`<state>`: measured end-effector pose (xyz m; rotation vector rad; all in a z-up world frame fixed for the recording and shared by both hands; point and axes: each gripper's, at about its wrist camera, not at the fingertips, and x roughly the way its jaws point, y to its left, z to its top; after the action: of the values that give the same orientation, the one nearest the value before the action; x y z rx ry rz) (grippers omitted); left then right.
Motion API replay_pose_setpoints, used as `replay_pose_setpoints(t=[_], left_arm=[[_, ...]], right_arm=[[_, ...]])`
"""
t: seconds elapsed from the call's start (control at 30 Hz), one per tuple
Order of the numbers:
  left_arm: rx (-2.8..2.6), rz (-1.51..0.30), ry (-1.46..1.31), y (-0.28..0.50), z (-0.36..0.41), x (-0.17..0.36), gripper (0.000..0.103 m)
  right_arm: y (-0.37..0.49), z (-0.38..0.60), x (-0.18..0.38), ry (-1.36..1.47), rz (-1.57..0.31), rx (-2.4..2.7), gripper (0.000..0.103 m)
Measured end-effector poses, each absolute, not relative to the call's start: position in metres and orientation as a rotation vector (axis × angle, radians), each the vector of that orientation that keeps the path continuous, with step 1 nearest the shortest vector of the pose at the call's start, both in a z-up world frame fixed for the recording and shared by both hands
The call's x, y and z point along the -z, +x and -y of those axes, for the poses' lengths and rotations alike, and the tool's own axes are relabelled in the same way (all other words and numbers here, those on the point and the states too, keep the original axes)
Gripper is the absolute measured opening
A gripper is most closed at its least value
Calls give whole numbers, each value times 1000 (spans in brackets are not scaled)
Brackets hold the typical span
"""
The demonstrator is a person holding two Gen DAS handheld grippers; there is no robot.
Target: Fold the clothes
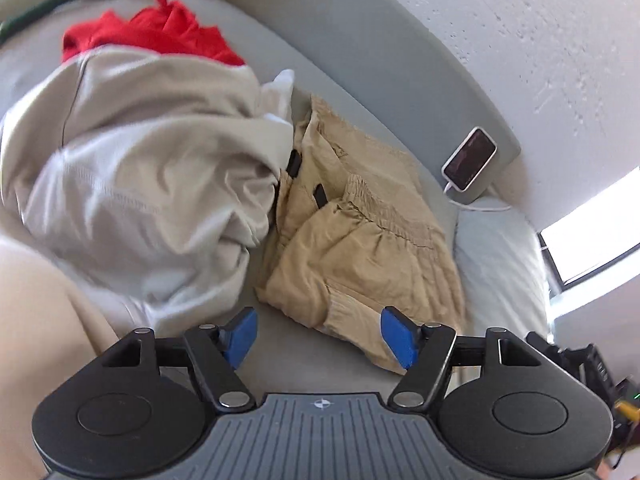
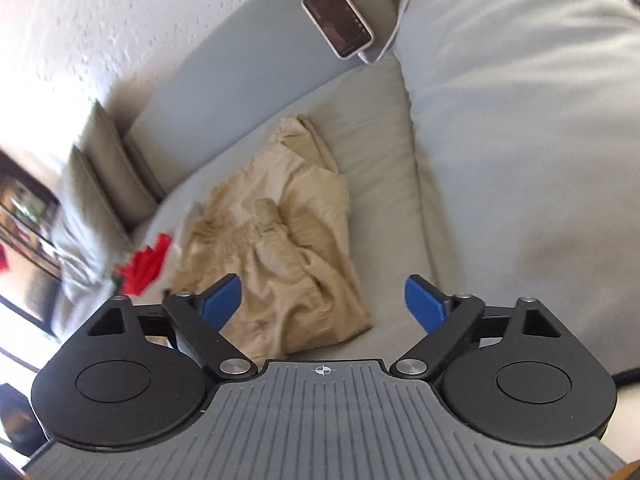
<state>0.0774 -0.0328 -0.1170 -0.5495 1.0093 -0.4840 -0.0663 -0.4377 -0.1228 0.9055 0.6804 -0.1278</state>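
Observation:
Crumpled tan shorts [image 1: 360,240] lie on the grey sofa seat [image 1: 304,360]; they also show in the right wrist view [image 2: 280,240]. A bunched pale grey garment [image 1: 140,168] lies left of them, with a red garment [image 1: 160,32] behind it, also seen in the right wrist view [image 2: 148,264]. My left gripper [image 1: 318,338] is open and empty, just above the shorts' near edge. My right gripper [image 2: 322,304] is open and empty, over the shorts' near right corner.
A phone [image 1: 470,158] on a white cable rests on the sofa arm, also in the right wrist view [image 2: 338,18]. A large grey back cushion [image 2: 520,140] stands at the right. A textured white wall [image 1: 540,40] is behind. Small cushions [image 2: 104,168] lean at the far end.

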Motion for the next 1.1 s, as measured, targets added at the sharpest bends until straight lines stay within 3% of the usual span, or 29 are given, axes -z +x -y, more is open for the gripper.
replay_pose_setpoints(t=[0.2,0.53,0.73,0.9,0.93,1.0,1.03,1.1], left_arm=[[454,-1052,-649,72,61,144,68],[364,-986,-735,88,68,160,72],[367,-941,-735,104,82,163,78],[358,-926,-760,114,87,167,74],[350,-931,-760,116,88,166,69],[337,-950,-753,118,87,164,57],[331,-965,-740,119,88,164,46],[341,-994,-707,123,88,163,35]], right_arm=[[-64,423,158,1249,-686,26,91],[-54,417,207,1355,-608,108,88],[-27,416,205,1210,-543,124,94],[-1,410,198,1005,-508,116,92],[4,409,197,967,-517,106,89],[8,411,196,935,-553,102,54],[7,414,197,958,-578,99,26],[4,419,199,995,-602,96,15]])
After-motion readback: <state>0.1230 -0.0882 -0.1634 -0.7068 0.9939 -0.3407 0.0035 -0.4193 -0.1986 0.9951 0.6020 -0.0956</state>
